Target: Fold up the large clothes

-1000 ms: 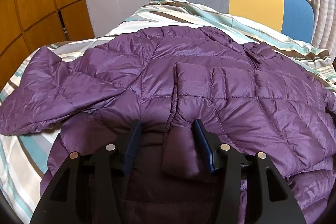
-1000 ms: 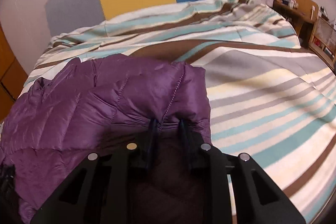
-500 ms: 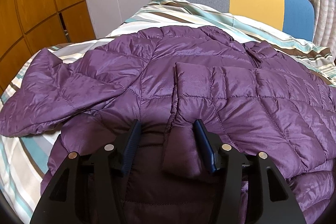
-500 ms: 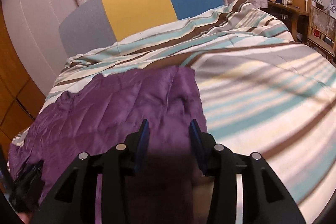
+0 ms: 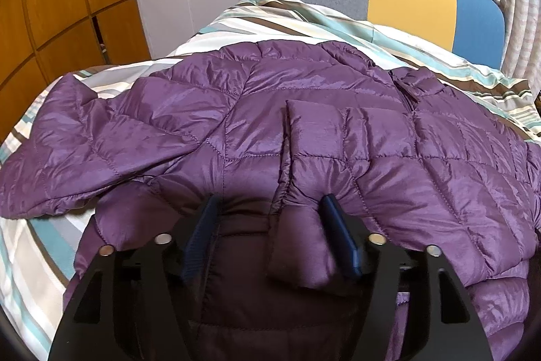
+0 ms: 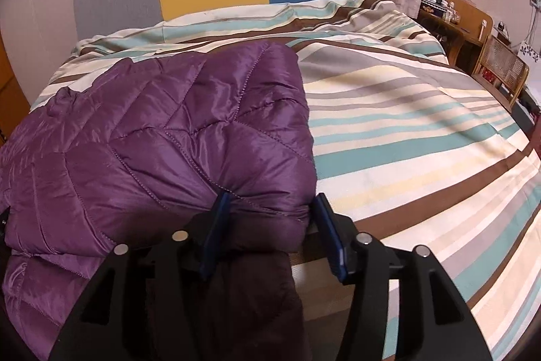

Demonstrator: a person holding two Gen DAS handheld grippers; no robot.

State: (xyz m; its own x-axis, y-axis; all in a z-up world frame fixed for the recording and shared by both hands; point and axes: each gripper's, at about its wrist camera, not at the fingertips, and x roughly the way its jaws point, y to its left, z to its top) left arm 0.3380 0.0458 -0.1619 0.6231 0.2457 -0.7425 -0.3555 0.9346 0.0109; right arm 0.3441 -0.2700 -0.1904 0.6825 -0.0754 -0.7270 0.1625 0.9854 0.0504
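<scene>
Both grippers are letting go: the left gripper (image 5: pixel 270 219) and the right gripper (image 6: pixel 270 219) are opening their jaws, which were tighter a second ago. The purple jacket (image 5: pixel 304 131) lies folded on the striped bed (image 6: pixel 405 124), so this fold seems finished.

Striped bedcover (image 6: pixel 405 131) spread over bed; purple quilted jacket (image 5: pixel 304 131) lies flat on it.

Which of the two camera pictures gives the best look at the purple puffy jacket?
The left wrist view: the purple jacket spreads across the frame, showing a sleeve, the zipper and the quilting. The right wrist view catches only one folded edge beside the striped bedcover.
</scene>
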